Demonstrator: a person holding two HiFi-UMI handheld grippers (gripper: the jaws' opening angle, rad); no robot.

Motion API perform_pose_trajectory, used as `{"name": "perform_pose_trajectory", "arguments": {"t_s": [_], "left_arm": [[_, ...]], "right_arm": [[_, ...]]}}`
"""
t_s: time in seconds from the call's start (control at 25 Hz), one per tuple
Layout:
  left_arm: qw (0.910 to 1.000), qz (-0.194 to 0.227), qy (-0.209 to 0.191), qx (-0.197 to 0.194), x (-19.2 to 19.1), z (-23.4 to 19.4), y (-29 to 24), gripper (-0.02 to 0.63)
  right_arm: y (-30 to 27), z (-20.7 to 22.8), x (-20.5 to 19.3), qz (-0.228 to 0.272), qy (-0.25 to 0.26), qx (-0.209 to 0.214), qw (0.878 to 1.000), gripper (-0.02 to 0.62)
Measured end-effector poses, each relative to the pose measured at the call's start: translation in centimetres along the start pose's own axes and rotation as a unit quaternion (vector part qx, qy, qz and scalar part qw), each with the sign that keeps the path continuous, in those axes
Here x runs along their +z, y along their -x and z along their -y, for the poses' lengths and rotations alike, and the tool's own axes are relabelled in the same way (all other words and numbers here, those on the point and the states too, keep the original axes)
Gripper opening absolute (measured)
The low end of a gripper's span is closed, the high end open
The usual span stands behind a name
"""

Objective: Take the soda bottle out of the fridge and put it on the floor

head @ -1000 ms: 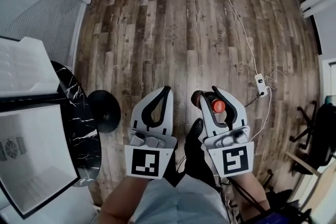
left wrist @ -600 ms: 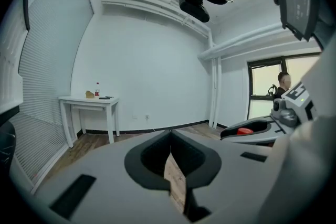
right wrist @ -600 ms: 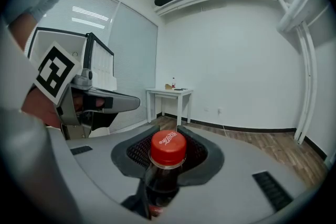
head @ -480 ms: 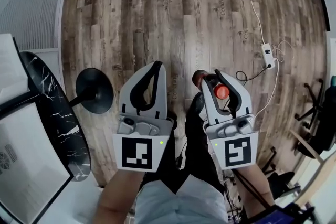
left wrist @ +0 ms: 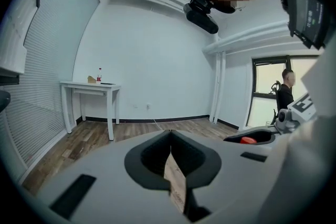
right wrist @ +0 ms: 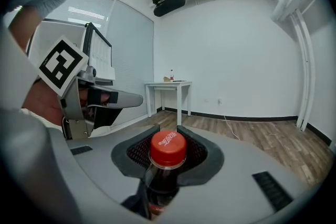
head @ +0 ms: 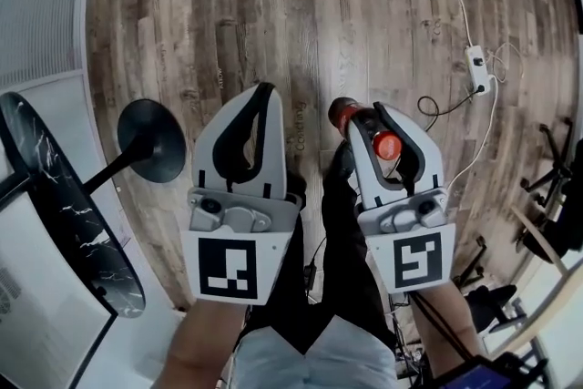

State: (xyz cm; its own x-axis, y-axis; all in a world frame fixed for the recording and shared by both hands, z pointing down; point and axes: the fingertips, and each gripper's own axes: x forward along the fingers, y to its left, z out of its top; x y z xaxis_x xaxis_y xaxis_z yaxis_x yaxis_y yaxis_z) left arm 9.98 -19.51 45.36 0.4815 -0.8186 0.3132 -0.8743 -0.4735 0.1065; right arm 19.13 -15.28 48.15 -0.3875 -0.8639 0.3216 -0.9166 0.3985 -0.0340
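The soda bottle (head: 386,144), dark with a red cap, hangs upright in my right gripper (head: 369,116), whose jaws are shut round its neck above the wooden floor (head: 319,5). The right gripper view has the cap (right wrist: 168,146) sitting between the black pads (right wrist: 210,157) of that gripper (right wrist: 167,132), the dark neck dropping below it. My left gripper (head: 260,92) is level with it on the left, shut with nothing in it. In its own view the left gripper (left wrist: 170,134) has its tips touching.
A black round pedestal base (head: 152,141) and a marbled black tabletop (head: 68,196) stand at the left. A power strip (head: 478,68) with a white cord lies on the floor at the right, near chair legs (head: 551,223). The person's dark trouser legs (head: 337,232) are between the grippers. A white table (left wrist: 89,86) stands far off.
Both grippers have sunk toward the floor together, the bottle still held in the right one. The white fridge has slid out of the head view at the left.
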Motion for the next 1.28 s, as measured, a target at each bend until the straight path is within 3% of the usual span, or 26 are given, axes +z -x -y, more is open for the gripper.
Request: {"name": "perform_pose_trajectory", "arguments": {"t_s": [0.8,1.28], "left_arm": [[0.9991,-0.042,0.000,-0.011,-15.1,-1.1,-5.0,0.017],[0.9983,-0.053,-0.006,-0.023,-21.9,-1.3,-6.5,0.017]], "right_arm": [[-4.8,1.8,-14.3,-0.024,-0.004,-0.009,1.000,0.114],[-6.0,2.2,-22.0,-0.038,-0.011,-0.021,0.999,0.113]]}}
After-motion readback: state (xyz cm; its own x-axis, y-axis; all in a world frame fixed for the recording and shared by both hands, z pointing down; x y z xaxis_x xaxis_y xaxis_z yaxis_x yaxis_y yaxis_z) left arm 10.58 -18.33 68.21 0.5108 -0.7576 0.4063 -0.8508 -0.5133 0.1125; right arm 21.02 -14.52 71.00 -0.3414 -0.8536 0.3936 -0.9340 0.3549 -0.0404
